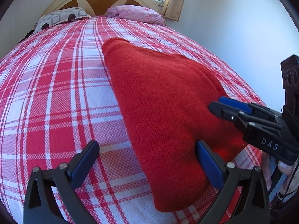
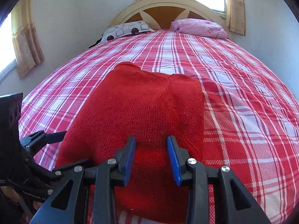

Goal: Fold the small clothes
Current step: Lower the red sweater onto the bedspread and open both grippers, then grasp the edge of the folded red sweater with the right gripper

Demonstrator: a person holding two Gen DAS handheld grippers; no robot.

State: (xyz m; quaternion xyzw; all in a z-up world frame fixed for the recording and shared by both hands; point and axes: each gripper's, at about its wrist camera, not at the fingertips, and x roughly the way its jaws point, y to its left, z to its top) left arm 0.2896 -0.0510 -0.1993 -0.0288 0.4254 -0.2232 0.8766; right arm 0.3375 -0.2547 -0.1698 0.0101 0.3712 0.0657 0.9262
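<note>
Sweater: a red knit sweater (image 1: 160,100) lies folded on the bed, near its foot end, long side running toward the headboard; in the right wrist view (image 2: 142,108) it fills the middle, and a seam runs down its right part.
Left gripper: the left gripper (image 1: 147,147) has its jaws wide apart; the right blue pad is over the near edge of the sweater, the left pad is over the bedspread beside it. It holds nothing.
Right gripper: the right gripper (image 2: 151,143) is over the near end of the sweater, jaws partly apart, with knit seen between the pads. I cannot tell if the pads touch the cloth.
Bedspread: red and white plaid bedspread (image 1: 56,93) covers the bed.
Pillows: a patterned pillow (image 2: 125,30) and a pink pillow (image 2: 200,28) lie at the headboard (image 2: 168,3).
</note>
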